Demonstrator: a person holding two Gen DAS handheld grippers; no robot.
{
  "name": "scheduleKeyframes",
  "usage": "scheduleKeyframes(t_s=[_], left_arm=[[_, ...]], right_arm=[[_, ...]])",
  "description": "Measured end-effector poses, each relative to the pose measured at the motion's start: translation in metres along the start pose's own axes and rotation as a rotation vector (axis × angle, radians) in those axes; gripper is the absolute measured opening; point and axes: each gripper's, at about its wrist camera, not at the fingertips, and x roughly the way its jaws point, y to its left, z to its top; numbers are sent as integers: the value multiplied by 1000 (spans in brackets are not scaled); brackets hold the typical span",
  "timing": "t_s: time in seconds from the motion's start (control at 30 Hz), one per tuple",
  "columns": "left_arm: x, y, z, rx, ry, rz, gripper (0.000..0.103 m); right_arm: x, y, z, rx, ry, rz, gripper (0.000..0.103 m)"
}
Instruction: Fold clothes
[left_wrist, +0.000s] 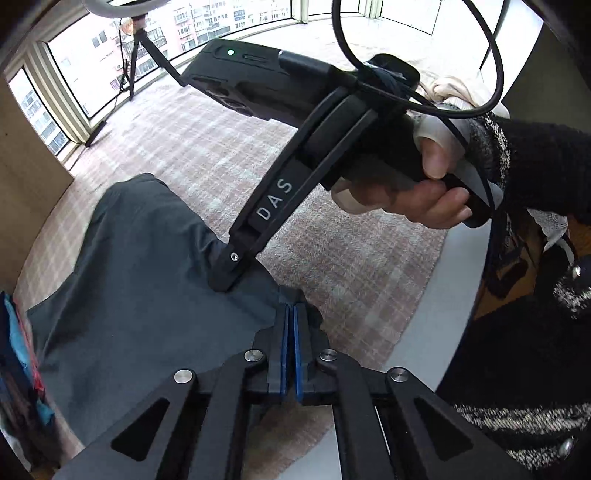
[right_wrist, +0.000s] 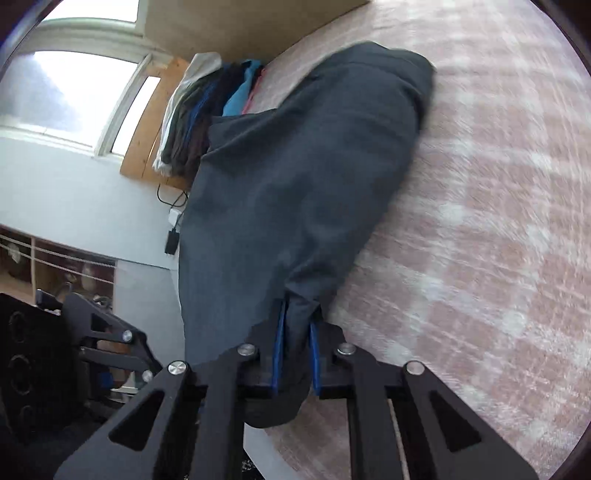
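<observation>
A dark grey garment (right_wrist: 306, 177) lies on a bed covered by a pink plaid sheet (left_wrist: 354, 266), its near end bunched at the bed's edge. The right gripper (right_wrist: 295, 332) has its blue-padded fingers (right_wrist: 279, 339) clamped on a fold of that end. The left gripper (left_wrist: 290, 314) has its fingers pressed together on the cloth's edge (pads nearly touching). A stack of folded clothes (right_wrist: 207, 110) sits near the garment's far end, beside a wooden headboard (right_wrist: 155, 122).
</observation>
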Motion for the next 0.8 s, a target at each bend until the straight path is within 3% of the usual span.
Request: scheduleKeyframes(t_s=[0.1,0.27,0.4,0.5,0.57,0.73,0.8], left_arm=[[-27,7,-9,-44,-48,20,2],[-35,21,-19,-94,-40,-44,0],[-40,41,-11,-153,-12,-28,4],[-36,62,14,-202,17,-43,5],[-25,66,38,-193,55,-33,17],[34,42,98,-45,219,38,33],[61,31,116,6,288,46,34]], right_arm=[[-16,15,4,12,-62,38,7],[-21,22,6,39,-88,42,8],[-44,5,-27,36,-151,72,17],[-47,9,-59,-88,-179,8,17],[-46,14,-74,-183,-162,-51,17],[-29,19,-93,-339,-126,-207,17],[-24,22,-96,-387,-136,-236,17]])
